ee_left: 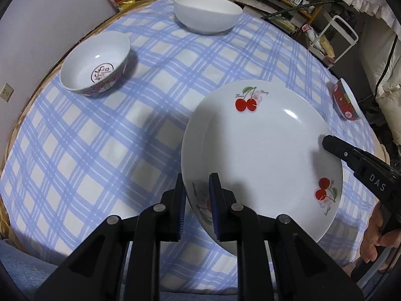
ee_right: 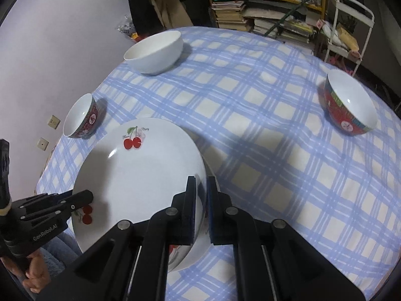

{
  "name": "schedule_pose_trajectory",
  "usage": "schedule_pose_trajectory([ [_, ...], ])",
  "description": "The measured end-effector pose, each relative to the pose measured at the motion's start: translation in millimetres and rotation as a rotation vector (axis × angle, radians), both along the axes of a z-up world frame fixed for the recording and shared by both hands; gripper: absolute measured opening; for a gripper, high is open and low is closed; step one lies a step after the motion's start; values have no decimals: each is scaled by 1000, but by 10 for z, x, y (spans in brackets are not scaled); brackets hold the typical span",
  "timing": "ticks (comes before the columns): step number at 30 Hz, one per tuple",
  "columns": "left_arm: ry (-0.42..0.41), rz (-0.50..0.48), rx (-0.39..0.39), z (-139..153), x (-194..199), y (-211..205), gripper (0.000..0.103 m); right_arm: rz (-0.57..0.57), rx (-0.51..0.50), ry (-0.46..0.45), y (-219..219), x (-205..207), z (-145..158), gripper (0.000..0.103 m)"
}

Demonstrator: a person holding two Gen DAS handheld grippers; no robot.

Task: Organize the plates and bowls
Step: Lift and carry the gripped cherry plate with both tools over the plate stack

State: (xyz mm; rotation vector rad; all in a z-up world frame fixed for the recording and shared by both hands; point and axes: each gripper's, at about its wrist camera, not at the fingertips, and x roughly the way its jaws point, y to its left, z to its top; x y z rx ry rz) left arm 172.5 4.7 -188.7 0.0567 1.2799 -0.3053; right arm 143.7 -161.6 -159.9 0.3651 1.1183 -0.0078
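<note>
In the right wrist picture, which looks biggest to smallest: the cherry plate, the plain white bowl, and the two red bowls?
1. cherry plate, though it is nearest the camera.
2. plain white bowl.
3. right red bowl and left red bowl: too alike to rank; both sit at distorted edges.

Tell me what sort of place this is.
Most likely a lived-in home room, used for dining and storage: a table under a blue checked tablecloth, a shelf stacked with books behind it, and a white wire cart.

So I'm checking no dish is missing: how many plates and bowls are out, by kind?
Cherry plate: 1, held by both grippers.
Plain white bowl: 1.
Red patterned bowls: 2.
Total: 4 dishes.
</note>
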Motion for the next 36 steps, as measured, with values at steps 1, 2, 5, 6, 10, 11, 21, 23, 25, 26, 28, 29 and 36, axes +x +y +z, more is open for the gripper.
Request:
schedule_pose_trajectory([
  [1,2,2,-4,-13,-5,-4,18,-3,3,3,-9,-4,-9,10],
  [2,3,2,-6,-17,-4,-2,18,-4,1,5,-10,-15,-15,10],
  [5,7,6,-4,-34,1,2,17,0,0,20,-1,-30,-55,10],
  [6,10,9,-6,-42,-1,7,17,2,-2,28,9,-32,-77,10],
  [10,18,20,-8,-66,-8,24,17,9,-11,51,50,-42,-140,10],
  [11,20,21,-7,-71,-6,29,18,11,-12,56,57,-45,-156,10],
  [21,38,19,20,-156,-13,2,17,19,-24,83,77,-50,-225,10],
  [23,42,17,25,-172,-11,-10,17,23,-29,90,85,-51,-242,10],
  [25,47,20,37,-192,-13,-10,17,29,-30,94,98,-48,-260,10],
  [26,52,22,41,-206,-19,-4,17,33,-33,96,111,-46,-269,10],
  [28,54,16,52,-238,-25,-12,17,40,-48,89,139,-51,-270,10],
  [29,53,15,57,-252,-27,-14,17,37,-49,82,138,-54,-262,10],
  [36,64,18,52,-291,-19,-25,17,22,-56,61,130,-72,-241,10],
])
